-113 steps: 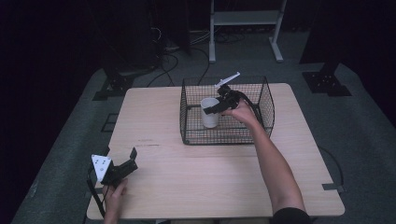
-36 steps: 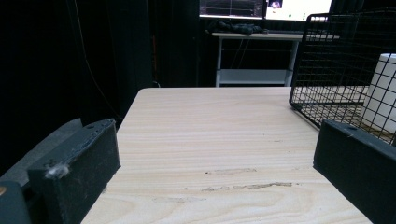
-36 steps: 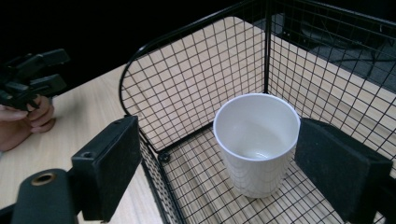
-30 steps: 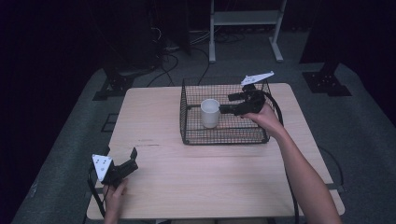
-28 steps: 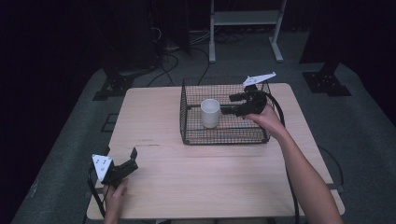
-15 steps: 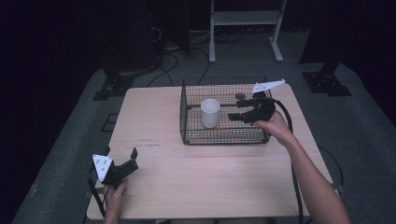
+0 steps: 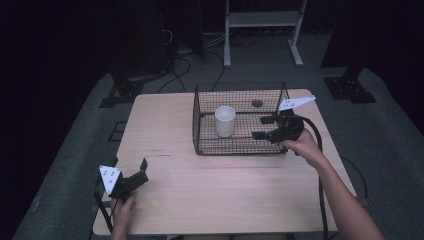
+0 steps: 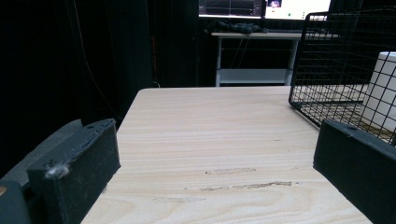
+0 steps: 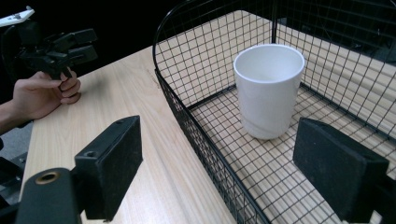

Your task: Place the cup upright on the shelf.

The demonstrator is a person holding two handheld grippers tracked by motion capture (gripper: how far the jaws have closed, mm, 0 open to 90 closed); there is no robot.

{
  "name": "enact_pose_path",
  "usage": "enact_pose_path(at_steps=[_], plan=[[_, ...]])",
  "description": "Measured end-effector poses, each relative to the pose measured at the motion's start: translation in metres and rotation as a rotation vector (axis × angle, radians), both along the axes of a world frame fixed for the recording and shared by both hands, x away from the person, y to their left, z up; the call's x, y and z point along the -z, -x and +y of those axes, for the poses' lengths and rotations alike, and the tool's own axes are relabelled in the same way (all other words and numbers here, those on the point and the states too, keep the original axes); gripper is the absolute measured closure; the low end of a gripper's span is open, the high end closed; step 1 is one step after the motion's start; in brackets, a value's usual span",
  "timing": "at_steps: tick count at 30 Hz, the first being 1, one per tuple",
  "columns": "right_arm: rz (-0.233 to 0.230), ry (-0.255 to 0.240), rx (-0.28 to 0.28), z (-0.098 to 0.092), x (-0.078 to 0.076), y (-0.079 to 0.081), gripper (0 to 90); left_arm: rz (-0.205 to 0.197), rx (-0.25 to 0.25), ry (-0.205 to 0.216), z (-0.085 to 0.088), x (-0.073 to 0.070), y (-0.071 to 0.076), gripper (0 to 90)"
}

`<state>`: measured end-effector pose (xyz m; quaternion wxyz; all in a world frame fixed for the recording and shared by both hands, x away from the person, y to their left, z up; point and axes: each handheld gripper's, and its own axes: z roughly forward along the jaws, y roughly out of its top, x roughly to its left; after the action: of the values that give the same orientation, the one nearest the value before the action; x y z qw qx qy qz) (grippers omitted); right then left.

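No writing shows on the white cup (image 7: 225, 120) in the wire basket (image 7: 200, 134); both grippers' fingers gape empty.

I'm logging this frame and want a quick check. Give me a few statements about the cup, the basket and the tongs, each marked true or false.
1. The white cup stands upright inside the wire basket. True.
2. The right tongs grip the cup. False: they are open and apart from it.
3. The left tongs are open, near the table's front left corner. True.
4. The cup holds liquid. False: the part of its inside that shows looks empty.
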<state>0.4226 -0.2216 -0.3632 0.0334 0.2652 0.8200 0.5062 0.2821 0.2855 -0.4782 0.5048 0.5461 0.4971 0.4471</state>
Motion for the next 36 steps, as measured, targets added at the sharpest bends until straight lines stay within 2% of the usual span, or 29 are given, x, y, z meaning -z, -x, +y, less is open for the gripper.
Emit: enact_pose_path(at_steps=[16, 18, 31, 36], plan=[[-0.011, -0.002, -0.034, -0.006, 0.009, 0.025, 14.8, 0.0, 0.001, -0.002, 0.0, 0.0, 0.0, 0.0], [-0.011, 0.012, -0.034, -0.007, 0.011, 0.029, 14.8, -0.001, 0.001, -0.003, 0.0, 0.0, 0.0, 0.0], [0.012, 0.013, -0.01, -0.025, 0.024, 0.045, 14.7, 0.001, -0.001, -0.005, 0.0, 0.0, 0.001, 0.0], [-0.001, 0.006, -0.004, -0.028, 0.024, 0.051, 14.8, 0.002, 0.0, -0.007, 0.0, 0.0, 0.0, 0.0]])
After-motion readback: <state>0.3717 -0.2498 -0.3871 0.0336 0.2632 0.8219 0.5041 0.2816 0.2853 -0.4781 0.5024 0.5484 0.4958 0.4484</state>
